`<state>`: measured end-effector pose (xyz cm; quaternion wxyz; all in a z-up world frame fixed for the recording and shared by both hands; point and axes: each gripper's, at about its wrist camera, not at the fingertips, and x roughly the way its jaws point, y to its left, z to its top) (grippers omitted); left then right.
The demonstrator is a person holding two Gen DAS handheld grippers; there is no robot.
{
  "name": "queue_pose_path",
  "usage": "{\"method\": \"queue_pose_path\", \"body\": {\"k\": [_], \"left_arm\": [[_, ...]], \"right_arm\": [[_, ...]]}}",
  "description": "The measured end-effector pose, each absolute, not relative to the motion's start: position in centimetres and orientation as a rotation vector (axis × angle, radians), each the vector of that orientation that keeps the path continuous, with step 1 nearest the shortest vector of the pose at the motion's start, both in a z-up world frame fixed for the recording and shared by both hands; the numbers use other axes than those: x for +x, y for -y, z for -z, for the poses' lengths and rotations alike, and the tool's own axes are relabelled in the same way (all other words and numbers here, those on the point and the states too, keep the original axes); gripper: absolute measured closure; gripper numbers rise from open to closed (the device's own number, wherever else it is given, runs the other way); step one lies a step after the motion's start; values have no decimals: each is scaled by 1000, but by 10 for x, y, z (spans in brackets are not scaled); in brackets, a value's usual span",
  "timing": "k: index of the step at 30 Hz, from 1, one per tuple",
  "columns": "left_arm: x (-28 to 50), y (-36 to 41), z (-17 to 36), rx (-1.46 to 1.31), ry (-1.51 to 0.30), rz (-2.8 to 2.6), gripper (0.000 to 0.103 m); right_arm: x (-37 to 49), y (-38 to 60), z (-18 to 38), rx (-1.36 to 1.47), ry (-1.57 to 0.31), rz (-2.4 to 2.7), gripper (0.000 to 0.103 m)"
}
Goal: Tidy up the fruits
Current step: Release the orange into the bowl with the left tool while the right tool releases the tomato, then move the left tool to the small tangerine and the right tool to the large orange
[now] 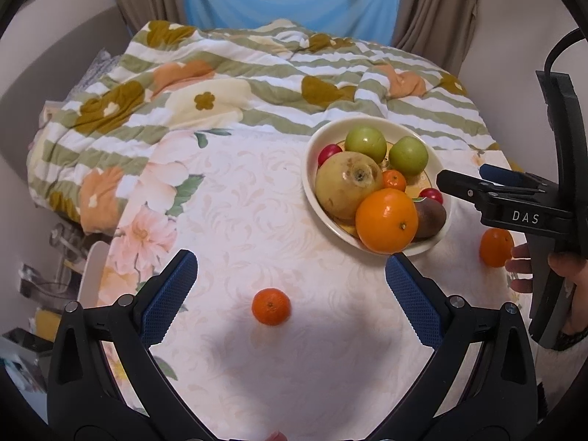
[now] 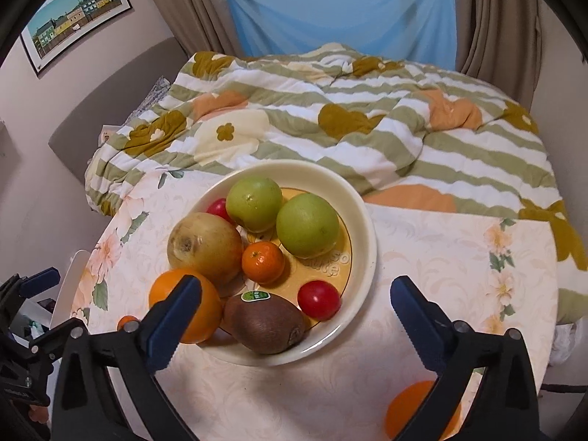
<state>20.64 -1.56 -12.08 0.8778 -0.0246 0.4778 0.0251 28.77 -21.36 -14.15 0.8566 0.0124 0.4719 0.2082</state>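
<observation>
A cream bowl [image 1: 312,147] [image 2: 367,228] on the floral tablecloth holds two green apples, a yellow pear-like fruit [image 1: 345,187], a large orange [image 1: 386,220], a small mandarin, a kiwi [image 2: 262,325] and two small red fruits. A loose mandarin [image 1: 271,307] lies on the cloth just beyond my left gripper [image 1: 290,261], which is open and empty. My right gripper [image 2: 296,283] hovers open over the bowl's near side, above the kiwi and a red fruit [image 2: 318,299], touching nothing. Another orange [image 1: 494,251] [image 2: 408,404] lies on the cloth right of the bowl.
A striped flowered quilt [image 1: 228,84] on a bed borders the table's far edge. A white chair back [image 1: 92,275] stands at the table's left edge. A person's hand [image 1: 522,268] holds the right gripper's handle beside the loose orange.
</observation>
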Motion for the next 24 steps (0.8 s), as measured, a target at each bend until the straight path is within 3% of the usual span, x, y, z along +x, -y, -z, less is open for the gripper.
{"method": "queue_pose_path", "body": {"k": [24], "left_arm": [[149,-30,62,-16,-925,21,0]], "right_arm": [[183,217,56,16,-881,-258,0]]}}
